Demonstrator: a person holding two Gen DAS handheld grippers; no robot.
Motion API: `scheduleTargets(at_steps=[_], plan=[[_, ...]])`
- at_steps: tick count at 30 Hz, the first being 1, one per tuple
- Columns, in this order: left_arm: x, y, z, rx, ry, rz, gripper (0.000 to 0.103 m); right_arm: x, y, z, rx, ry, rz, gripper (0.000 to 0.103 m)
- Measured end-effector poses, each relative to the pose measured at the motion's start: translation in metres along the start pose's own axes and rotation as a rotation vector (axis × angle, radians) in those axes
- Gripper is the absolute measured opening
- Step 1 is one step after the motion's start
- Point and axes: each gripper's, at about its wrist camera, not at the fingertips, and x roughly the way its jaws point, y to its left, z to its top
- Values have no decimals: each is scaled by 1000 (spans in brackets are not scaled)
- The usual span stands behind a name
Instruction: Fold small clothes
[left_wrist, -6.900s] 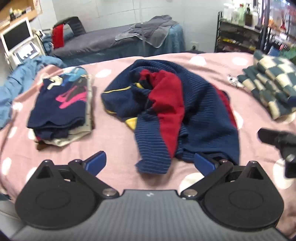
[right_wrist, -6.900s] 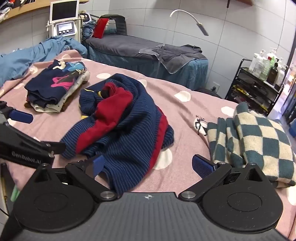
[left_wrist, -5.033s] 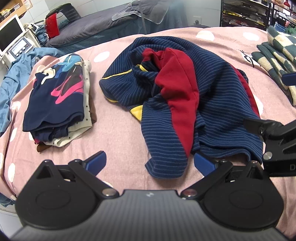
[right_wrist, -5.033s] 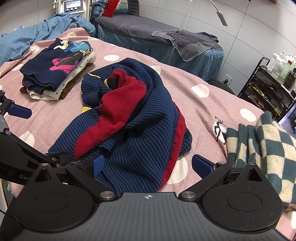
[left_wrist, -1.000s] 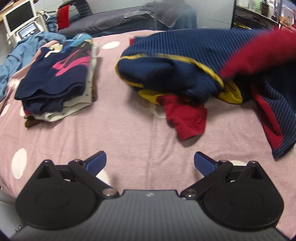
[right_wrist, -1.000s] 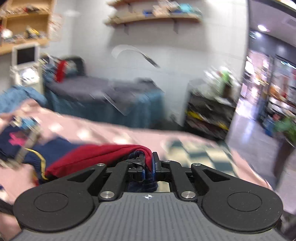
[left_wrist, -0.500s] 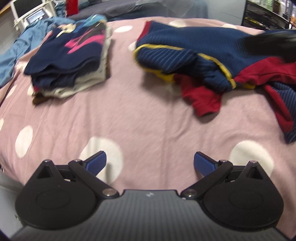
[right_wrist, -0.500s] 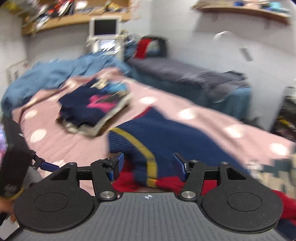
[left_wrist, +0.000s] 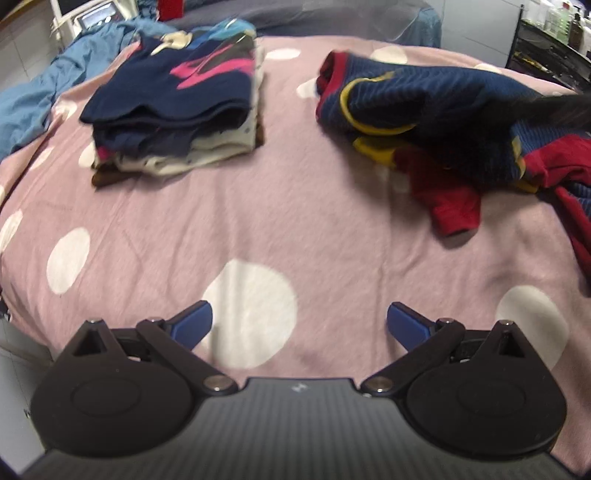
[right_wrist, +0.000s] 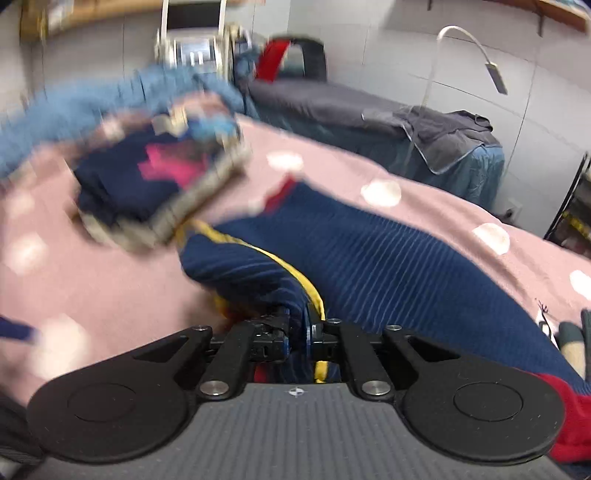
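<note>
- The striped navy garment (left_wrist: 436, 99) lies bunched on the right half of the pink polka-dot bed (left_wrist: 258, 221), well apart from the folded stack (left_wrist: 177, 110) on the left.
- It should handle as a soft, limp knit: light, no stiffness, likely to sag and drag wherever you don't support it. Not fragile, and the ribbed weave ought to grip well between the pads.
- Your right tongs (right_wrist: 295, 332) are pinched together on a fold of the navy fabric right beside the yellow trim (right_wrist: 295, 273). That piped edge looks like a firm seam, so it is a sensible place to hold.
- Your left tongs (left_wrist: 299, 323) stand wide apart, holding nothing, low over bare bedspread near the front edge.
- For a second hold, judge the red cuff (left_wrist: 454, 210) or the opposite end of the yellow-edged hem; two seam points would let you tension the cloth flat.
- Against half a second ago: your right tongs were parted above the garment, now they have closed on it.
- Against several seconds ago: the garment was spread loosely mid-bed with the red panel uppermost; it now sits further right, turned over, yellow trim and cuff exposed.
- Left tongs have pulled back from the garment; the stack has not moved.
</note>
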Motion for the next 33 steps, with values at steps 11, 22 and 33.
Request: scheduleTargets(at_steps=[11, 22, 33], plan=[[-6, -35, 27, 76, -100, 15, 103, -227, -80, 55, 137, -430, -27, 0], [-3, -87, 5, 406, -184, -49, 103, -118, -69, -53, 30, 6, -62, 74], [24, -72, 31, 623, -306, -47, 74, -52, 21, -123, -481, 194, -63, 72]])
